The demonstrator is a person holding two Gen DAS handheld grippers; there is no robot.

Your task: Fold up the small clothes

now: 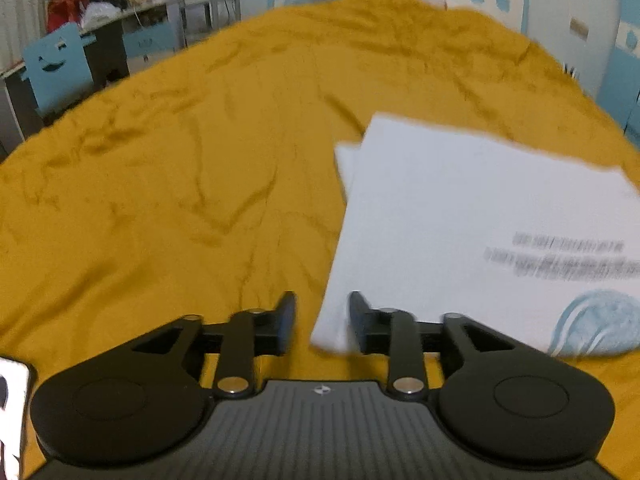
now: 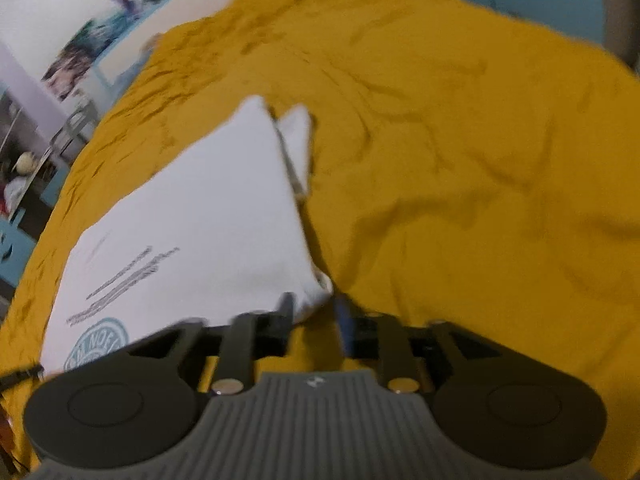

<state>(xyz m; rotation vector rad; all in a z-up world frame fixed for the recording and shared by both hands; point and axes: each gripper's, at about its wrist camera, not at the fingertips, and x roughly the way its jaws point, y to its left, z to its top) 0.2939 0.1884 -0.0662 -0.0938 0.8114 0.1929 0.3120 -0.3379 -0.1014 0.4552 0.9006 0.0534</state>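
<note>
**Both grippers at the shirt's near corners**

I see the shirt (image 1: pixel 460 220) lying flat on the yellow sheet (image 1: pixel 160 180), white, partly folded, with a blue round print and blurred lines of text toward its near end. Its long axis runs away from me, from the near hem up to a narrower far end where a small flap sticks out beside the main panel.

My left gripper (image 1: pixel 322 320) sits at the shirt's near-left corner, jaws apart, that corner lying between the fingertips, not pinched as far as I can tell. My right gripper (image 2: pixel 314 316) sits at the near-right corner (image 2: pixel 316 296), jaws likewise apart, the corner just at the left fingertip.

So the shirt lies between the two grippers, each equally near its own corner. I judge the next fold calls for closing on both corners and carrying the near hem toward the far end.
</note>
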